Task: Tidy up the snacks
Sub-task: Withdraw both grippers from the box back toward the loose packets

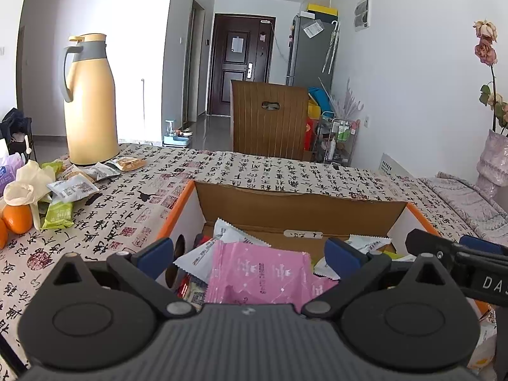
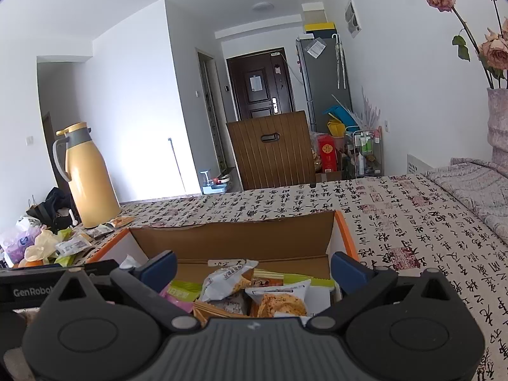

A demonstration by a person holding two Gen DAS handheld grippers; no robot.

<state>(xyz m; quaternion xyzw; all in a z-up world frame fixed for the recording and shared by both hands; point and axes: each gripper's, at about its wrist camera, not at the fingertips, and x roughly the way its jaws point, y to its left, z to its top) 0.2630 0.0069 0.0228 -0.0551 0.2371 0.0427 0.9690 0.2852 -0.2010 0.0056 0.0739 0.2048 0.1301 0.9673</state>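
From my remote seat, the room (image 2: pixel 133 95) is a white-walled flat with a dark entry door (image 1: pixel 243 63) at the far end, a grey fridge (image 1: pixel 309 50) beside it and a wooden chair back (image 1: pixel 270 117) against the far edge of the counter (image 1: pixel 254 165), which wears a cloth printed with black calligraphy.

On that counter, right below me, sits the cardboard box (image 1: pixel 298 203) with orange edges, already holding a jumble of packets. A yellow thermos jug (image 1: pixel 90 101) stands far left; near it lies the loose snack pile (image 1: pixel 73 184) not yet boxed, next to two oranges (image 1: pixel 17 219).

The left hand-held gripper (image 1: pixel 254 258) hangs over the box with jaws wide and empty; a pink packet (image 1: pixel 260 273) lies under it. The right hand-held gripper (image 2: pixel 254 271) is equally wide and empty above an orange-printed crisp packet (image 2: pixel 279 301).

My worry: the two grippers sit close together, so swinging left for the pile could knock them together or clip the box wall and shove it. The slick packets may also slide off the heap.
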